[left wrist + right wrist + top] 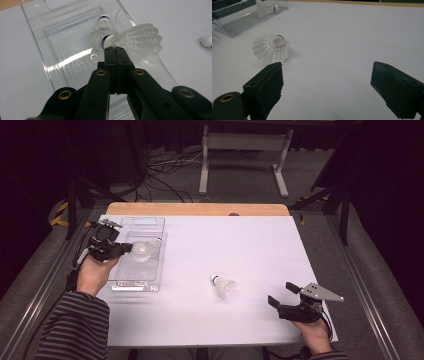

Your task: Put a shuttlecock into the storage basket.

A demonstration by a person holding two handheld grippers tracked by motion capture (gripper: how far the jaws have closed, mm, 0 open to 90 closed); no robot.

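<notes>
the left tool (115,48) is closed on the skirt edge of a white plastic shuttlecock (136,42), just behind its blue-banded cork, and holds it over the clear plastic tray (37,42) at the left side of the white surface (240,245). a 2nd shuttlecock (102,31) already lies inside the tray, right under the held one. in the high view the left tool (125,248) reaches in over the tray's near-left wall. the right tool (282,296) rests low on the surface at the near right with its jaws wide apart and nothing between them; a 3rd shuttlecock (224,286) lies on its side just ahead of it, well apart from the tray

what could go wrong: the grip is on thin, springy skirt, so the held shuttlecock may twist or slip out early. released from this spot it looks likely to land on the one below and bounce or roll; the tray walls seem low, so it could hop over the rim onto the surface. the tray is light, and a nudge from the left tool could slide it. the 3rd shuttlecock lies cork away from the right tool, so a pinch there may crush the skirt or flick it away

no brand, label or readable writing can be made out; only a blue band circles each cork
</notes>
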